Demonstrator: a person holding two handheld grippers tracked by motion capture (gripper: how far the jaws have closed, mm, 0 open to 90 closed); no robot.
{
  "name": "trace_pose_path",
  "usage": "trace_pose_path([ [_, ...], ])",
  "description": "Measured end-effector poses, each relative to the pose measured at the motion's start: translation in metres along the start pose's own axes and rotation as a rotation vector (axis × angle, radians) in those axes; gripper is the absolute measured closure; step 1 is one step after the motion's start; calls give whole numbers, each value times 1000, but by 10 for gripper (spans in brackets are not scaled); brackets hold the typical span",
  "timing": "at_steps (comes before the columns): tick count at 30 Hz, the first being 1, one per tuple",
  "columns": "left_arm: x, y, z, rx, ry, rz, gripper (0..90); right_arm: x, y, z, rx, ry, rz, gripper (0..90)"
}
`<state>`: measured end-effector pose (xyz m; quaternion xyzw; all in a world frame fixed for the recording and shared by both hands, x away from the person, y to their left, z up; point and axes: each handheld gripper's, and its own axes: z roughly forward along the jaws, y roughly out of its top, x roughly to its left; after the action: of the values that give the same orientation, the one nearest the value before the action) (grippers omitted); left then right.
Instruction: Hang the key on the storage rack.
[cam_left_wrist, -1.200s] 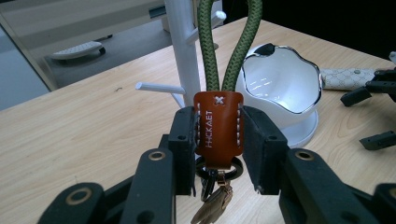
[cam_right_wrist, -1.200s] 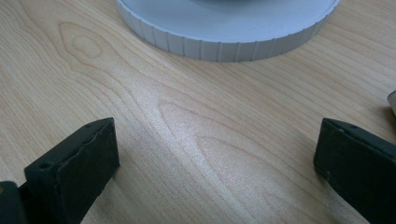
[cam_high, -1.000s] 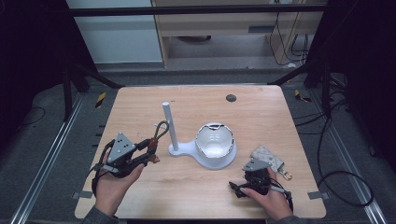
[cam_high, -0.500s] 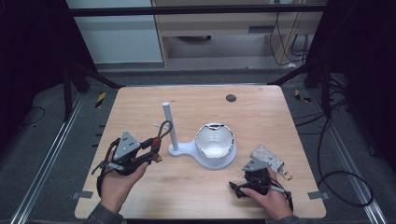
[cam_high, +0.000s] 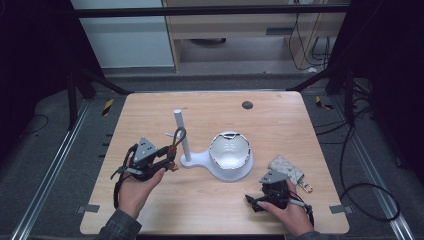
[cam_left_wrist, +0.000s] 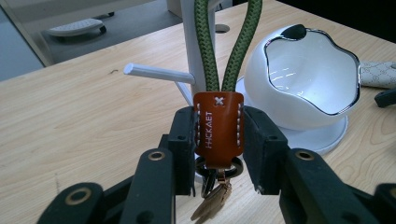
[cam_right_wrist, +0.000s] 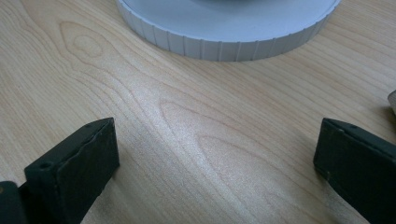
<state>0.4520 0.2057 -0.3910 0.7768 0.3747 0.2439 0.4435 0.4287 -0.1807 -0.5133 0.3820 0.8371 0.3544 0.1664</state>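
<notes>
Two grippers are mine, and from the high view my left gripper (cam_high: 167, 161) sits just left of the white stand (cam_high: 192, 160), clenched on a keychain (cam_high: 176, 142) whose green cord loop rises up and to the right, toward the stand's upright post (cam_high: 182, 132). A short peg (cam_high: 170, 135) sticks out of that post on my left hand's side, so the left hand is plainly the nearer one for hanging. My right gripper (cam_high: 272, 192) rests low on the table (cam_high: 280, 115) near the front edge, just before a patterned pouch (cam_high: 286, 169), well apart from the post. A white bowl (cam_high: 229, 150) sits on the stand's round base.

Next, the left gripper view: my jaws grip the keychain's orange leather tab (cam_left_wrist: 218, 128) from both sides, metal ring and keys dangling below. The green loop (cam_left_wrist: 227, 44) runs straight up along the tab's long axis and stands in front of the post (cam_left_wrist: 198, 60). The peg (cam_left_wrist: 159, 73) points away to the left, its free tip beside the loop, not through it. I judge the loop must go over that tip, so the move turns on getting it out past the peg's end.

Last, the right gripper view: my jaws are spread wide over bare wood, grasping nothing, with the stand's ribbed base (cam_right_wrist: 229, 35) ahead.
</notes>
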Motion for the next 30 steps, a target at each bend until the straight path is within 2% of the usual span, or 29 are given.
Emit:
trace_pose_path([
  [7, 0, -3, 17, 25, 8, 1, 655, 0, 0, 0, -1, 1, -2, 3],
  [13, -3, -3, 27, 23, 6, -8, 654, 0, 0, 0, -3, 0, -6, 2],
  [27, -4, -2, 34, 26, 7, -9, 650, 0, 0, 0, -2, 0, -5, 2],
  [30, -4, -2, 35, 33, 4, -7, 625, 0, -1, 0, -2, 0, -6, 3],
])
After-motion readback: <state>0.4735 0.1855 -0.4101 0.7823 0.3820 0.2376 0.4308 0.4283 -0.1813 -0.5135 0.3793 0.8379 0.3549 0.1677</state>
